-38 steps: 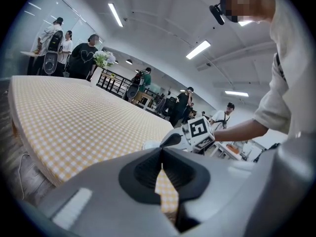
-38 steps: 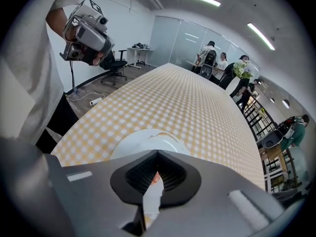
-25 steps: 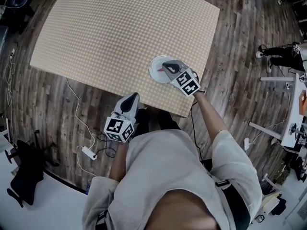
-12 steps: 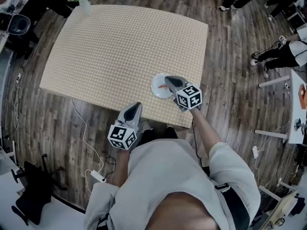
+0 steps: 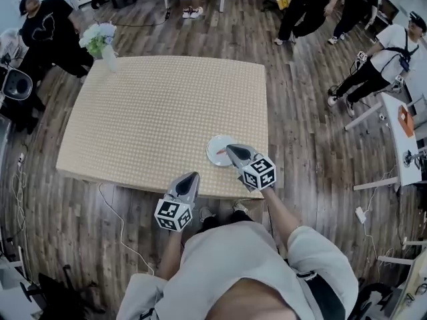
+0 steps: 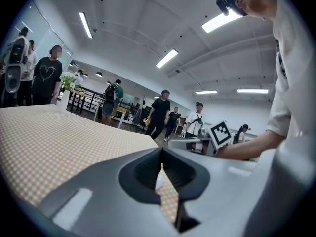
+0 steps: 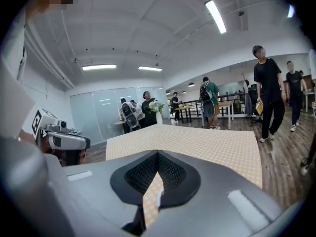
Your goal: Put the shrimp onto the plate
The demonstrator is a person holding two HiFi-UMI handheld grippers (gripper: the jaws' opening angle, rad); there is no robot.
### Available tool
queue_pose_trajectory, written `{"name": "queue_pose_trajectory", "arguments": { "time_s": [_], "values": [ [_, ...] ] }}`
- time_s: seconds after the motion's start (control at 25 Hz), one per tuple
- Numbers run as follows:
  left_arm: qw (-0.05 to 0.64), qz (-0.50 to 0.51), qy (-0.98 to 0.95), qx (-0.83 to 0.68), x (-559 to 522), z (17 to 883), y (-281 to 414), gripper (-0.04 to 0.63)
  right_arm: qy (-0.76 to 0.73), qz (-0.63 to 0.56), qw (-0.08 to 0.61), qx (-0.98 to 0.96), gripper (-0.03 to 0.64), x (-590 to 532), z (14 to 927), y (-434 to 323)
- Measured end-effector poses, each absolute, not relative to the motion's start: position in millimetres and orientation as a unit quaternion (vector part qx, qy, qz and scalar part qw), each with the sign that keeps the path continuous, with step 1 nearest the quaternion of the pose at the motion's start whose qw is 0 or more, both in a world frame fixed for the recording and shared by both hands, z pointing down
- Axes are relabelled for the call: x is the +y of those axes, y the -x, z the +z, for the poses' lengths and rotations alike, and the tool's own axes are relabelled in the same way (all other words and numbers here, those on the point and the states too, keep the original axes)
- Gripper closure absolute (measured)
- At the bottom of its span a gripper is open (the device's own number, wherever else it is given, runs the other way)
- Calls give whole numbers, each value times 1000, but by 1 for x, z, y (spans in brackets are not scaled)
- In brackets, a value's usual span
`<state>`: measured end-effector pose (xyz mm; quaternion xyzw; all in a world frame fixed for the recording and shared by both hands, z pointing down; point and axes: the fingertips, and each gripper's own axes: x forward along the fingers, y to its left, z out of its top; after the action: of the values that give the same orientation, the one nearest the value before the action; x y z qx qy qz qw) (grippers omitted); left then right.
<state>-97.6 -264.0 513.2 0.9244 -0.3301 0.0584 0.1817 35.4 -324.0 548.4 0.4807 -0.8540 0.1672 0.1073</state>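
Small orange shrimp (image 5: 221,152) lying on round white plate (image 5: 212,159), near table (image 5: 160,112) edge.

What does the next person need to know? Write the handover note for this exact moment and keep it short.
Left gripper: shut, empty, by the near edge of the table.
Right gripper: shut, empty, over the near right side of the plate.
Shrimp: lies on the plate, which sits close to the table's near right corner.
Done: the shrimp is on the plate.
Left: nothing on the job itself; probably just draw both grippers clear.
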Motion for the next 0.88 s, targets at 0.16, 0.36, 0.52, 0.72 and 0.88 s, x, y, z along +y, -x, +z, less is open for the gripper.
{"name": "queue_pose_trajectory", "arguments": {
  "time_s": [0.16,0.36,0.52,0.72,0.88],
  "values": [
    [175,52,-929,-322,-254,509,91,584,-490,155,106,-851,618,-298,544,-36],
    [171,54,-932,-314,-221,506,78,584,-513,144,90,-842,618,-258,536,-45],
    [168,55,-933,-315,-182,501,60,584,-514,127,82,-844,618,-213,525,-53],
    [166,62,-934,-311,-126,510,28,584,-513,118,75,-847,618,-138,524,-76],
    [161,60,-935,-311,-76,507,11,584,-508,136,58,-849,620,-77,529,-87]
  ]
}}
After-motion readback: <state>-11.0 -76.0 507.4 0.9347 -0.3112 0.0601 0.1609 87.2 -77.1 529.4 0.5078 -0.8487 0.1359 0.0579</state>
